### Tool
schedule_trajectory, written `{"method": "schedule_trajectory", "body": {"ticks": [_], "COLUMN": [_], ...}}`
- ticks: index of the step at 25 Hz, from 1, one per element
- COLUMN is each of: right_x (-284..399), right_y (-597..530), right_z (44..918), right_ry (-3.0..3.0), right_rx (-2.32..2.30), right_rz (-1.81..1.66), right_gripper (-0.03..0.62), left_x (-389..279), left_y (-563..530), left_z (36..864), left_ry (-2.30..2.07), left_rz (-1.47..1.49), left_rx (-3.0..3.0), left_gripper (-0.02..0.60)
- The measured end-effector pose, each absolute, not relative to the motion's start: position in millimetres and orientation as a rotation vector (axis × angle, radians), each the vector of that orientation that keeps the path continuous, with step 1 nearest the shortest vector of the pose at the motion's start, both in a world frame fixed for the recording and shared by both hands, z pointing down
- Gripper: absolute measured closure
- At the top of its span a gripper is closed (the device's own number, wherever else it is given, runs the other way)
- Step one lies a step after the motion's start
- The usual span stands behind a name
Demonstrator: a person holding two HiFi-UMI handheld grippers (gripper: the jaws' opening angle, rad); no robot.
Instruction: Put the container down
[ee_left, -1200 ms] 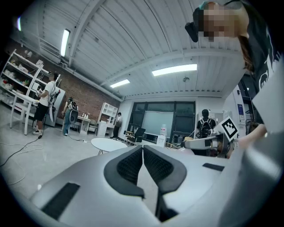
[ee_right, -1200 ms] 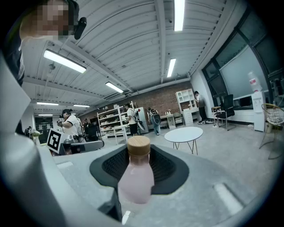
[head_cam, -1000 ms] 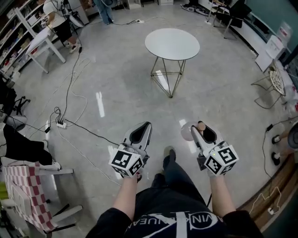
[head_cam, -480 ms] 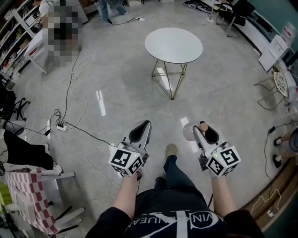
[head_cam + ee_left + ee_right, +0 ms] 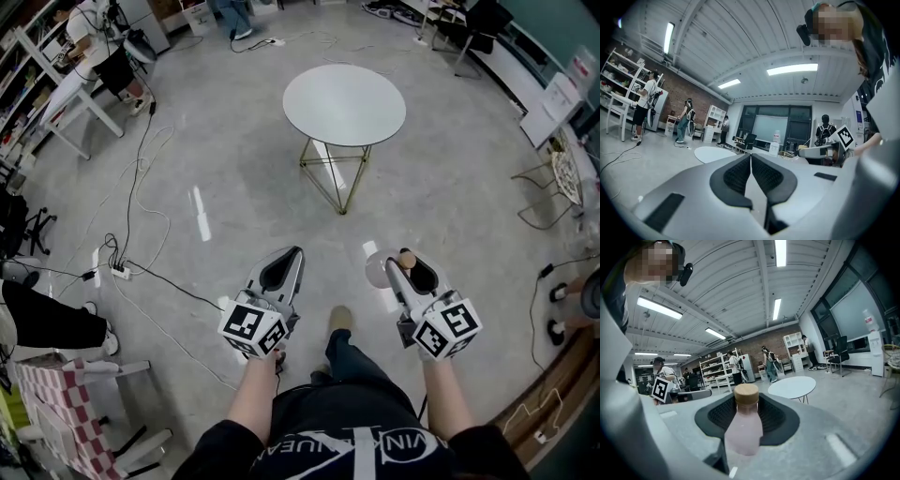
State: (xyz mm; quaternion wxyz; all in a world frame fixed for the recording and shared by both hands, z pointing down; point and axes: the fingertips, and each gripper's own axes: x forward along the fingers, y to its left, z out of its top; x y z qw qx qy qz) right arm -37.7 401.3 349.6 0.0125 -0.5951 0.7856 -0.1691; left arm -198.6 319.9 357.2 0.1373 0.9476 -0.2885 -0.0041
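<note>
Gripping a pink bottle [image 5: 743, 427], the right gripper [image 5: 403, 263] faces the far round table [image 5: 344, 103]. Left gripper [image 5: 294, 255] closed, empty.

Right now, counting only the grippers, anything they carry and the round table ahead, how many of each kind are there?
Grippers: 2 (left gripper, right gripper)
Pink bottle: 1, held in the right gripper
Round white table: 1
Total: 4
</note>
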Motion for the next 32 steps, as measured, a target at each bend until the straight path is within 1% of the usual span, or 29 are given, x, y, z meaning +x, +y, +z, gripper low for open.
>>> {"method": "schedule_trajectory", "body": {"ticks": [9,20,26,32], "right_x": [-3,21,34,40], "right_y": [346,288,272,263], "right_z": [348,355,358,361], "right_ry": [2.471,2.499,2.522,2.535], "right_rx": [-1.832,-1.782,-1.756,-1.739], "right_rz": [-0.524,-0.547,-0.538,-0.544], "right_gripper": [0.451,0.451,0.451,0.451], "left_x": [-172,-146,-126,-121], "left_y": [266,211,199,192], "left_z": [354,355,362,367], "left_ry": [-0.867,-0.915,-0.909,-0.914], "left_rz": [-0.018,-0.021,-0.031,-0.016], "left_rx": [2.720,2.705,2.705,2.695], "left_gripper": [0.566,0.566,0.566,0.566]}}
